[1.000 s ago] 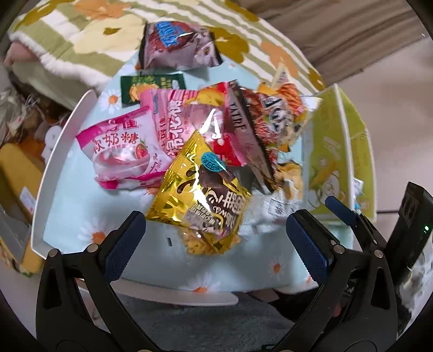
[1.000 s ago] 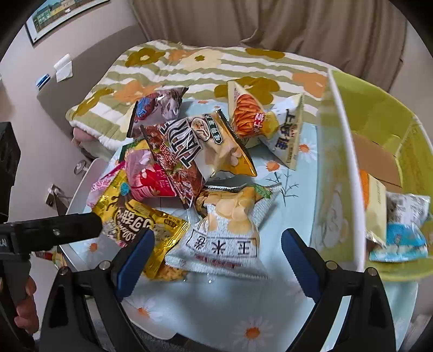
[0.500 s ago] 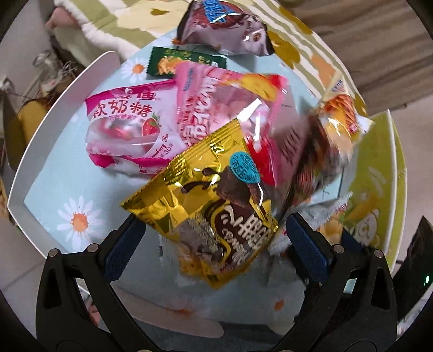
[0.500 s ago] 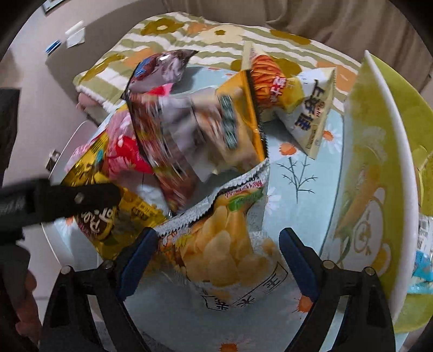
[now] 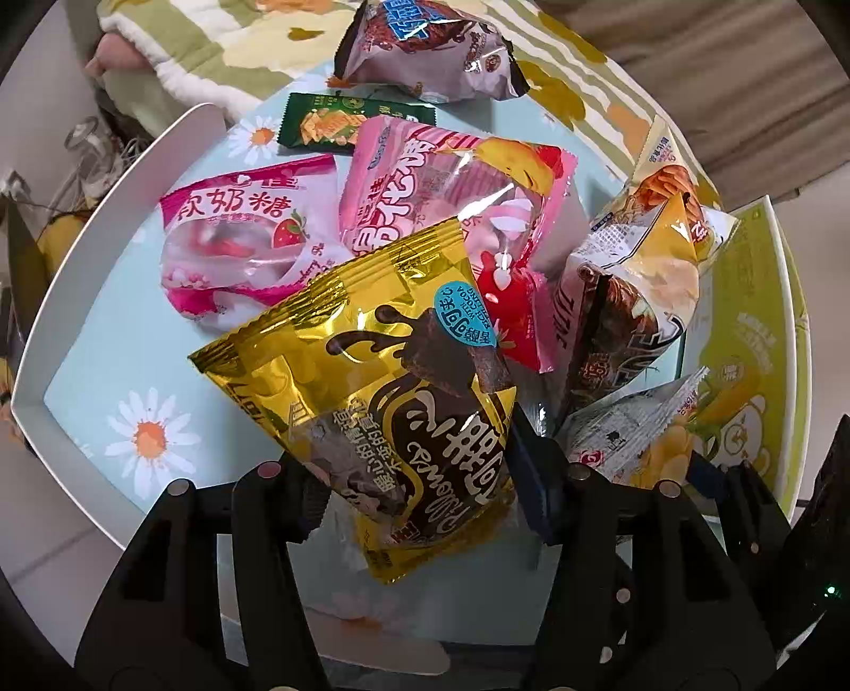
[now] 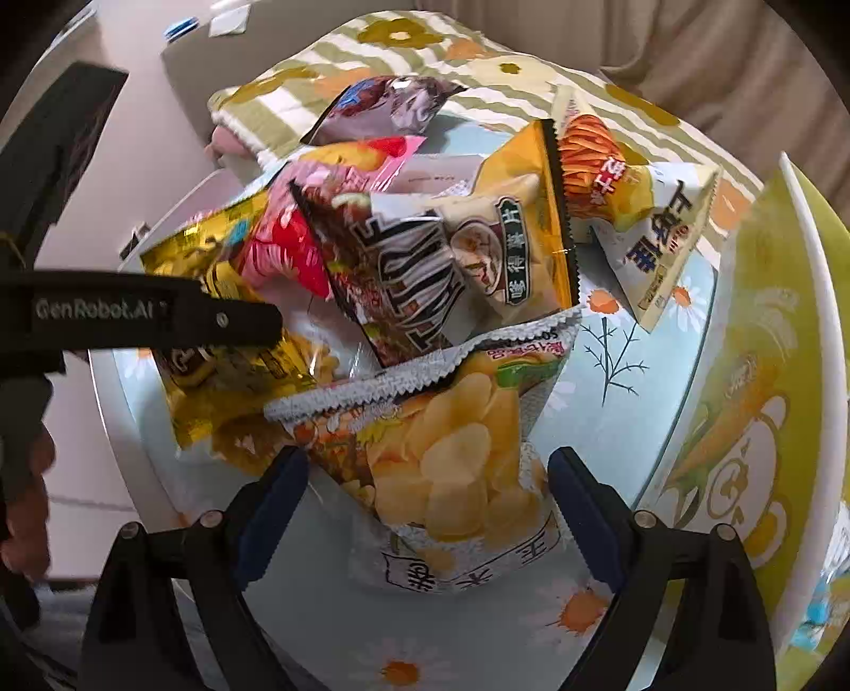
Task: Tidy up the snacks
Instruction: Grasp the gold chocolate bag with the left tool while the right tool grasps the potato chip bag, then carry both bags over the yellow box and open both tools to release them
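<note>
Left claw [image 5: 419,494] is closing, steeply downward; right claw [image 6: 425,494] gapes wide.

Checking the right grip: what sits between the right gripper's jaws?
The potato chip bag, in the right wrist view; the right gripper straddles it.

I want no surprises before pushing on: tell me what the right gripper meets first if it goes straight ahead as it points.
Most likely the potato chip bag: it lies between the open right gripper fingers, straight ahead, on the flowered tablecloth. How near is unclear.

Probably a home bedroom: flowered quilt [image 6: 478,69], curtain [image 6: 717,48], daisy-print table [image 5: 133,372].
</note>
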Demonstrator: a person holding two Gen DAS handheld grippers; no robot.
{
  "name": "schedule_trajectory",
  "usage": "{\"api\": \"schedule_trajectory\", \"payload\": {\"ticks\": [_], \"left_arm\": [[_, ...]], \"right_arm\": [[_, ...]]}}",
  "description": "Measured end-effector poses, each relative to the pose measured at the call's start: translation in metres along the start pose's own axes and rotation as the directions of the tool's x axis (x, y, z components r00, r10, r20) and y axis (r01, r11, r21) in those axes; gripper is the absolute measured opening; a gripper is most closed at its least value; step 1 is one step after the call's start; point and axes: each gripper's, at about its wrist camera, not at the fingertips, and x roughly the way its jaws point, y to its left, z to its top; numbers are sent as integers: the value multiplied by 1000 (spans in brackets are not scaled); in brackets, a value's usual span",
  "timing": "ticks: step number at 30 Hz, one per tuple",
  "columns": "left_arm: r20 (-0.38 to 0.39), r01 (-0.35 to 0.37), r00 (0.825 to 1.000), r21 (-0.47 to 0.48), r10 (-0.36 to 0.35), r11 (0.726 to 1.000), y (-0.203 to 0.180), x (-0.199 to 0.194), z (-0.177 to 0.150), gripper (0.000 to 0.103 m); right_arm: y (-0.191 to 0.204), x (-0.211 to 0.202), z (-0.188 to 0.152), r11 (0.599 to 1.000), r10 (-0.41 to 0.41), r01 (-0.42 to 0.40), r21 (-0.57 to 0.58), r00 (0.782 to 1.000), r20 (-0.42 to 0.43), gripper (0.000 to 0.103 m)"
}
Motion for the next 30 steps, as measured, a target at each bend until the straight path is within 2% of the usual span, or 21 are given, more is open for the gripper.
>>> {"api": "schedule_trajectory", "payload": {"ticks": [7, 9, 18, 24, 30], "left_arm": [[16, -30, 999, 22, 30, 999, 6, -11, -4, 54], [20, -45, 999, 40, 44, 998, 6, -13, -5, 54], [13, -24, 1000, 111, 23, 994, 4, -22, -8, 54], [34, -13, 999, 175, 7, 985, 0, -43, -7, 54], [105, 15, 993, 261, -44, 965, -5, -77, 4, 54]], "right_arm": [[1, 7, 0, 999, -16, 16, -34, 1000, 1, 87], [-1, 11, 3, 1000, -18, 18, -26, 1000, -5, 83], [-2, 12, -1, 999, -39, 39, 1, 999, -4, 59], [2, -15, -4, 995, -74, 70, 74, 996, 57, 58], [7, -53, 3, 981, -126, 103, 165, 983, 136, 58]]}}
